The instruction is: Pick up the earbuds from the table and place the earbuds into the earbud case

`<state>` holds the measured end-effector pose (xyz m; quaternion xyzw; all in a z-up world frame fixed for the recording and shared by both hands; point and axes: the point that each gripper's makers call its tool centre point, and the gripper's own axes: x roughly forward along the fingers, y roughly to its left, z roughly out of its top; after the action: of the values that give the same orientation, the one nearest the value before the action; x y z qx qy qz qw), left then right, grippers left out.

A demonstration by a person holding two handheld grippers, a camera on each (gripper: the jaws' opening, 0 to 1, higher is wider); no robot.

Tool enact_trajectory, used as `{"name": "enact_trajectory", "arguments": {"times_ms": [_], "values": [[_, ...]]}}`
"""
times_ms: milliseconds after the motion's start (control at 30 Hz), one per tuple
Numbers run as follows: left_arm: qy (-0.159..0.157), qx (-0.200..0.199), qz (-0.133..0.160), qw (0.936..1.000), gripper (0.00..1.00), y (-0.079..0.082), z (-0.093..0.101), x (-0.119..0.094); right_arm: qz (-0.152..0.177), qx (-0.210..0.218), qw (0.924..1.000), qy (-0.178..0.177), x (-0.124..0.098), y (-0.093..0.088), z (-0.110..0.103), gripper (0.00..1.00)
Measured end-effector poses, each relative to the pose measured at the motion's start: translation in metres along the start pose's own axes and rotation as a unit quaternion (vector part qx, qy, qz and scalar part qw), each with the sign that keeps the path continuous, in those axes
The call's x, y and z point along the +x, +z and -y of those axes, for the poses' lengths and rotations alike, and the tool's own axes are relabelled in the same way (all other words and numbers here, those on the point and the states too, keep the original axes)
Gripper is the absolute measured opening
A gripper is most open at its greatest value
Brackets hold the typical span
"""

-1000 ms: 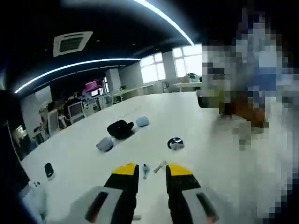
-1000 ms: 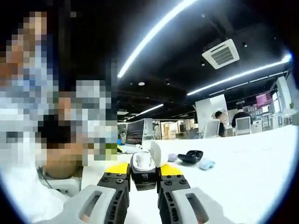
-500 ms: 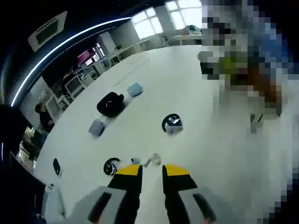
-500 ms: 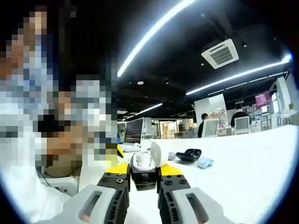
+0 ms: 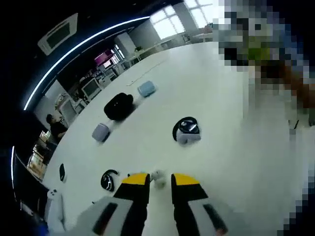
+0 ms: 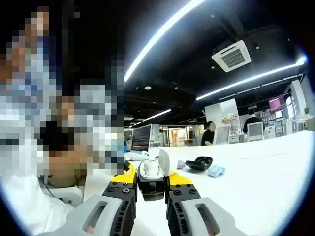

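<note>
A small white earbud (image 5: 158,178) lies on the white table (image 5: 221,162), right between the yellow tips of my left gripper (image 5: 160,180). The jaws stand open on either side of it with a little room left. In the right gripper view, my right gripper (image 6: 150,185) is shut on the earbud case (image 6: 150,175), a dark body with a white inside. Its white lid (image 6: 164,162) is flipped up and the case is held above the table.
On the table ahead of the left gripper lie an open black round case (image 5: 186,130), a black pouch (image 5: 118,105), a light blue case (image 5: 146,89), a grey-blue case (image 5: 100,132) and a black earhook piece (image 5: 108,179). A black pouch (image 6: 199,163) and blue case (image 6: 215,171) lie beyond the right gripper.
The left gripper view has come down and forward, so the earbud that lay just ahead now sits between its tips. The right gripper holds still with the case; a distant person walked left.
</note>
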<state>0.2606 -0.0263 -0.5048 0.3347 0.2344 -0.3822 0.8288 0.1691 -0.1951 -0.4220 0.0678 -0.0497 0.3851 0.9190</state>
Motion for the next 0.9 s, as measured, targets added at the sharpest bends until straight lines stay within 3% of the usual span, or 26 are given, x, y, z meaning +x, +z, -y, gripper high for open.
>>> {"name": "enact_trajectory", "arguments": {"times_ms": [233,467,667,800,900], "values": [[0.001,-0.013,0.0,0.9999,0.12,-0.003,-0.003,0.006,0.001,-0.001,1.0,0.004,0.0,0.001,-0.002,0.2],[-0.004,-0.036,0.001,0.9993,0.11,-0.007,-0.009,0.007,0.001,-0.003,1.0,0.007,0.0,0.001,-0.003,0.2],[-0.012,-0.06,0.02,0.9979,0.11,-0.004,-0.017,-0.003,0.002,-0.003,0.9999,0.013,-0.001,0.002,-0.006,0.2],[-0.05,-0.096,0.055,0.9927,0.11,0.01,-0.02,-0.017,0.003,0.001,0.9998,0.02,0.0,0.003,-0.009,0.2],[-0.109,-0.118,0.079,0.9839,0.11,0.024,-0.013,-0.033,0.0,0.003,0.9995,0.031,0.001,0.004,-0.015,0.2]]}}
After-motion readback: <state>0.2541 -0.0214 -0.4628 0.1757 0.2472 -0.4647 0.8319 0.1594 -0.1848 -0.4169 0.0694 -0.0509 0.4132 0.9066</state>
